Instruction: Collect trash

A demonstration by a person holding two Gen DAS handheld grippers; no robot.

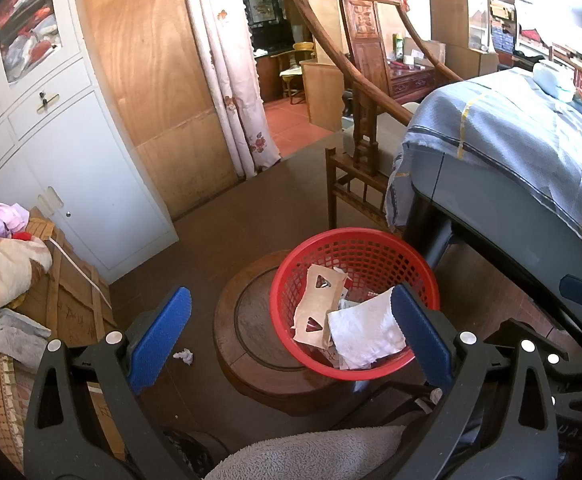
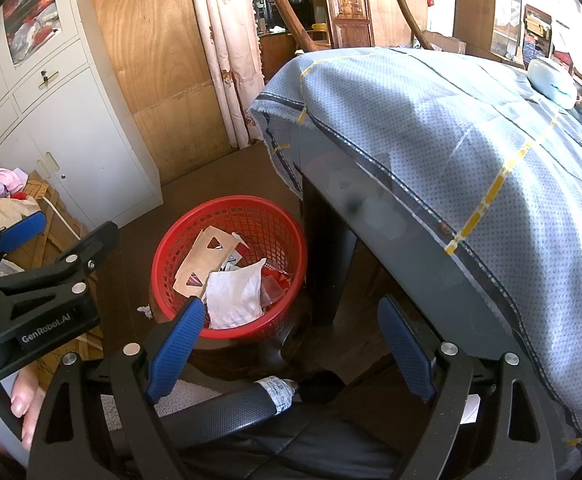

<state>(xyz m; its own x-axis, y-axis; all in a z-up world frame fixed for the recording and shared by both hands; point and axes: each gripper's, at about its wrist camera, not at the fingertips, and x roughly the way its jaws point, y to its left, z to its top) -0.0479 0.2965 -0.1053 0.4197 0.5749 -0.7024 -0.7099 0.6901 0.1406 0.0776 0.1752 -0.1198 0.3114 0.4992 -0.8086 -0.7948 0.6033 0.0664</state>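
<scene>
A red mesh basket [image 1: 371, 248] stands on a round wooden stool [image 1: 247, 316] and holds a white tissue [image 1: 363, 332], a tan cardboard piece [image 1: 319, 304] and other scraps. It also shows in the right wrist view [image 2: 251, 216]. A small crumpled white paper [image 1: 183, 357] lies on the dark floor left of the stool; it also shows in the right wrist view [image 2: 145, 311]. My left gripper [image 1: 287, 336] is open and empty, above and in front of the basket. My right gripper [image 2: 291, 344] is open and empty, right of the basket.
A table under a blue cloth [image 2: 451, 140] stands right of the basket. A wooden chair [image 1: 363, 128] is behind it. A white cabinet [image 1: 75, 160] and a pile of blankets and boxes [image 1: 7, 272] are on the left. A light blue object [image 2: 553, 82] lies on the cloth.
</scene>
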